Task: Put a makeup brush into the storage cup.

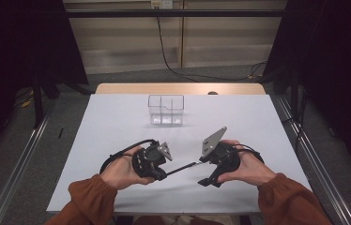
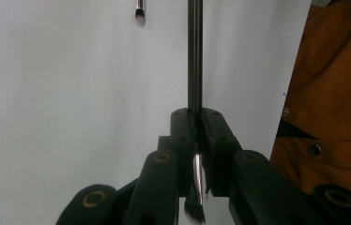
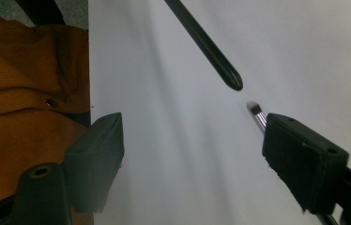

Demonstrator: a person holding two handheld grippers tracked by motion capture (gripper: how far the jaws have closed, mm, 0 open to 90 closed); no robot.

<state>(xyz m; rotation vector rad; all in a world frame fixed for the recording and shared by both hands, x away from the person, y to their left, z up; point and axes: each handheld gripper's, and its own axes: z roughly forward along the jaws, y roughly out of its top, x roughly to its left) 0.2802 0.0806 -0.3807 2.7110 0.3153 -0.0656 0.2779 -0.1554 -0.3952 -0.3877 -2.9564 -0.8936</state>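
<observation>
Left gripper (image 1: 162, 176) clamping its jaws on a black-handled brush (image 2: 194, 56), handle pointing across the white counter (image 1: 117, 122) toward the right gripper (image 1: 201, 172), its jaws standing wide with nothing between them, clear divided box (image 1: 166, 109) sitting farther back.

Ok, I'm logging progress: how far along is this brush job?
Done: nothing visible; the clear organizer looks empty. In hand: the left gripper is shut on a black brush, the right gripper open near its handle end. Left: probably stowing it and the small brush on the table.
</observation>
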